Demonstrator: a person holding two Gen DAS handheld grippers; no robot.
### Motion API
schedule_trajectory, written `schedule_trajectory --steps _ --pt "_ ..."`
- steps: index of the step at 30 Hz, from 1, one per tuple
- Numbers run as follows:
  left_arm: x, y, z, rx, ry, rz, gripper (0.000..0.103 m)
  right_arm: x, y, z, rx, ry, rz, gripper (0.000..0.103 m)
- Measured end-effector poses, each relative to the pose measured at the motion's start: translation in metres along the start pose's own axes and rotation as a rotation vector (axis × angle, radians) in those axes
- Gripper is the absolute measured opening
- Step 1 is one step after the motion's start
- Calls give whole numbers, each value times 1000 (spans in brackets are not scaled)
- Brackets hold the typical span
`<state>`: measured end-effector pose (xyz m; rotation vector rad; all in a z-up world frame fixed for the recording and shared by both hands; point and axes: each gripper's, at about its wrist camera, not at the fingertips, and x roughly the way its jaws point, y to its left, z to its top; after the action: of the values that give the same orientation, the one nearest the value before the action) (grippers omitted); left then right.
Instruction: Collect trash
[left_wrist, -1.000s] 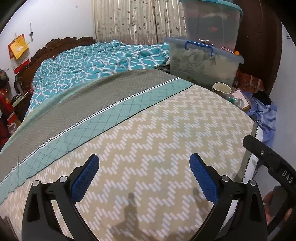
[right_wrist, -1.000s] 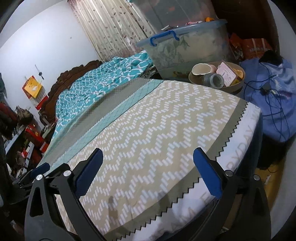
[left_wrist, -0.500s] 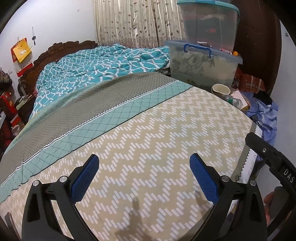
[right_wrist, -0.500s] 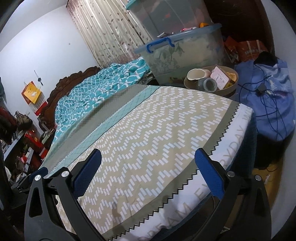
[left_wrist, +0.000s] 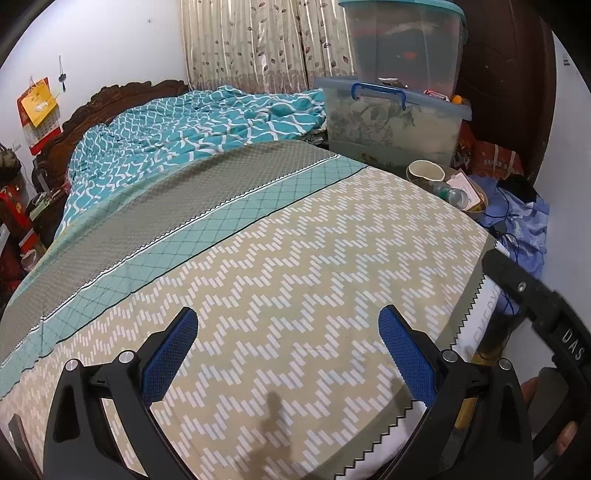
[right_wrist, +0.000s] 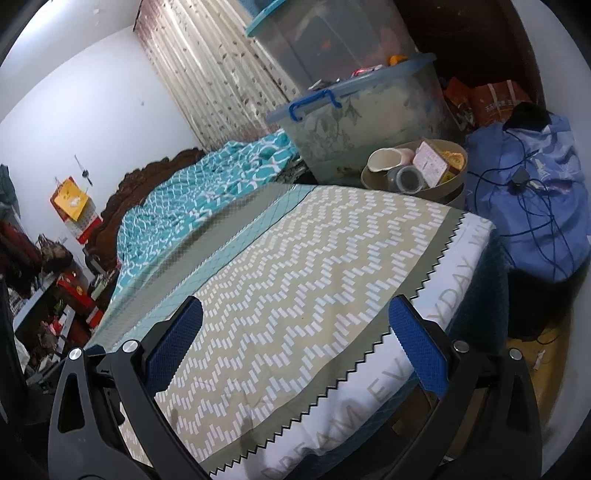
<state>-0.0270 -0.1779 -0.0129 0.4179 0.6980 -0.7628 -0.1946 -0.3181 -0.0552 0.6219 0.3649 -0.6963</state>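
Note:
Both grippers hover over the foot of a bed (left_wrist: 314, 258) covered by a zigzag-patterned sheet (right_wrist: 314, 258). My left gripper (left_wrist: 288, 332) is open and empty above the sheet. My right gripper (right_wrist: 295, 325) is open and empty near the bed's foot corner; part of it shows at the right edge of the left wrist view (left_wrist: 535, 306). A round bowl (right_wrist: 417, 173) beyond the bed's far corner holds a cup, a plastic bottle and small packets; it also shows in the left wrist view (left_wrist: 454, 184). I see no loose trash on the sheet.
A rumpled teal blanket (left_wrist: 192, 133) lies toward the wooden headboard (left_wrist: 110, 99). Stacked clear storage bins (left_wrist: 395, 122) stand beside the bed. A blue bag (right_wrist: 535, 206) with cables sits on the floor at right. Cluttered shelves (right_wrist: 44, 295) stand at left.
Both grippers have drawn back and risen a little from the bed, so more of the foot edge and floor shows. Both stay open and empty.

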Motion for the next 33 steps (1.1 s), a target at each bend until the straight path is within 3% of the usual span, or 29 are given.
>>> schedule_trajectory --steps 8,24,33 --pt "-17 -21 -3 30 -32 47 94 -20 -3 5 6 -117 -8 100" --pt "-43 -21 -14 26 -54 130 94 -27 10 -1 -40 -148 3 100" --pt "-46 -19 -14 25 -60 137 94 -31 10 -3 -21 -175 -7 100"
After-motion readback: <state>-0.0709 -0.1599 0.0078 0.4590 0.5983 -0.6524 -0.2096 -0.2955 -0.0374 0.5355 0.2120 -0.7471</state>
